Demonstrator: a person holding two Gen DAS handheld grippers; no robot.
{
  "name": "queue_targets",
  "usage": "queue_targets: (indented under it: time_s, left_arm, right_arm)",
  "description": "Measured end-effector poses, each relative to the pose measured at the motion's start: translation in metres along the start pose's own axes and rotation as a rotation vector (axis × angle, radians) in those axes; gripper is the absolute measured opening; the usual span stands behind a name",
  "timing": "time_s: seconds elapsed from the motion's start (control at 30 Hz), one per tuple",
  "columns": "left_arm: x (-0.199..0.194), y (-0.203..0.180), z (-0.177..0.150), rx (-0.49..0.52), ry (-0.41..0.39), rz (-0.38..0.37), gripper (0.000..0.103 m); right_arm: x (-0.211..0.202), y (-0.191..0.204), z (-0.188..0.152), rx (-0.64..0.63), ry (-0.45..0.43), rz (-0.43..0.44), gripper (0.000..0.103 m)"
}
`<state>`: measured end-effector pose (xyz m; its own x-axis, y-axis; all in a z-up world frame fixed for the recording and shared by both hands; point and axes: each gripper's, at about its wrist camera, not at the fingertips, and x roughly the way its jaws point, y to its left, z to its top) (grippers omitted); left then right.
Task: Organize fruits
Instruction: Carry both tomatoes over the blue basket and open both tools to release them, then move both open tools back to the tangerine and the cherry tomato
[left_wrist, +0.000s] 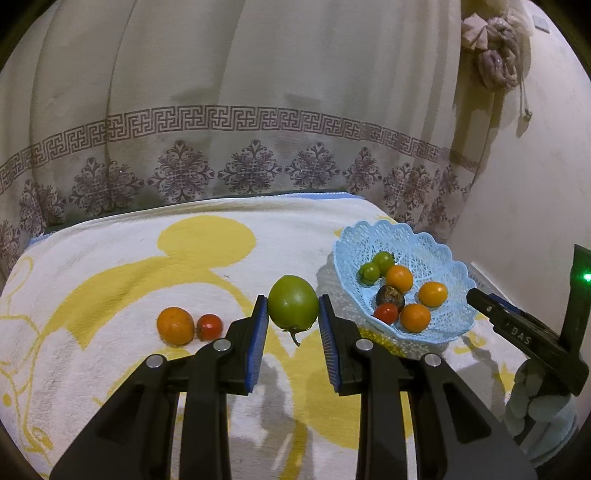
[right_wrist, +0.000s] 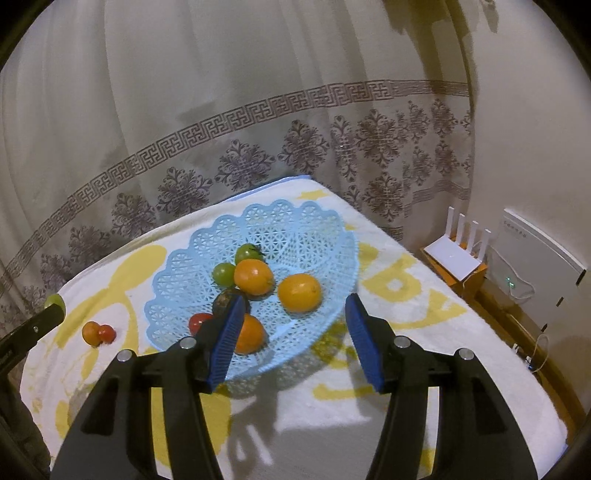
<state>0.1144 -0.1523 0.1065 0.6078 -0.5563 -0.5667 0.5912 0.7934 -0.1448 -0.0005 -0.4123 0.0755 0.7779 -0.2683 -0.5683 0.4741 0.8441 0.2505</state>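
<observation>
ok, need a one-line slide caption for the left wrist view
Left tool clamps a large green round fruit above the yellow-patterned towel, beside the half-filled light-blue lattice plastic basket.

A large green fruit (left_wrist: 293, 307), stem down, sits clamped between my left gripper's (left_wrist: 293, 325) pads. An orange (left_wrist: 175, 325) and small red tomato (left_wrist: 209, 326) touch at left; the blue lattice basket (left_wrist: 439, 258) at right holds seven fruits.

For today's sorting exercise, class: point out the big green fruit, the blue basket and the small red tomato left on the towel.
Green fruit (left_wrist: 292, 302), left wrist view, middle of its skin.
Basket (right_wrist: 295, 225), right wrist view, bare far wall.
Red tomato (left_wrist: 209, 326), left wrist view, its centre.
</observation>
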Motion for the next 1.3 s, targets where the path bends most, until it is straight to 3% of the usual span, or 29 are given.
queue_targets:
  time_s: [0.33,0.53,0.8,0.83,0.87,0.9,1.3]
  left_arm:
    - [0.025,-0.055,0.005,0.061,0.024,-0.039,0.028]
    - [0.05,-0.086,0.008,0.11,0.039,-0.067,0.028]
    - [0.077,-0.105,0.007,0.122,0.074,-0.082,0.03]
    - [0.079,-0.105,0.007,0.118,0.079,-0.087,0.042]
    - [0.08,-0.105,0.007,0.113,0.081,-0.089,0.063]
    - [0.08,-0.104,0.007,0.106,0.076,-0.086,0.07]
    - [0.07,-0.08,0.008,0.059,0.064,-0.044,0.074]
  right_arm:
    - [0.0,-0.026,-0.003,0.071,-0.007,0.014,0.063]
    - [0.001,-0.031,-0.009,0.055,-0.04,-0.02,0.063]
    - [0.004,-0.033,-0.013,0.061,-0.046,-0.019,0.069]
    - [0.004,-0.033,-0.013,0.067,-0.048,-0.019,0.069]
    - [0.004,-0.034,-0.013,0.071,-0.05,-0.02,0.069]
    - [0.005,-0.035,-0.013,0.075,-0.05,-0.021,0.07]
    - [0.004,-0.036,-0.016,0.083,-0.06,-0.038,0.076]
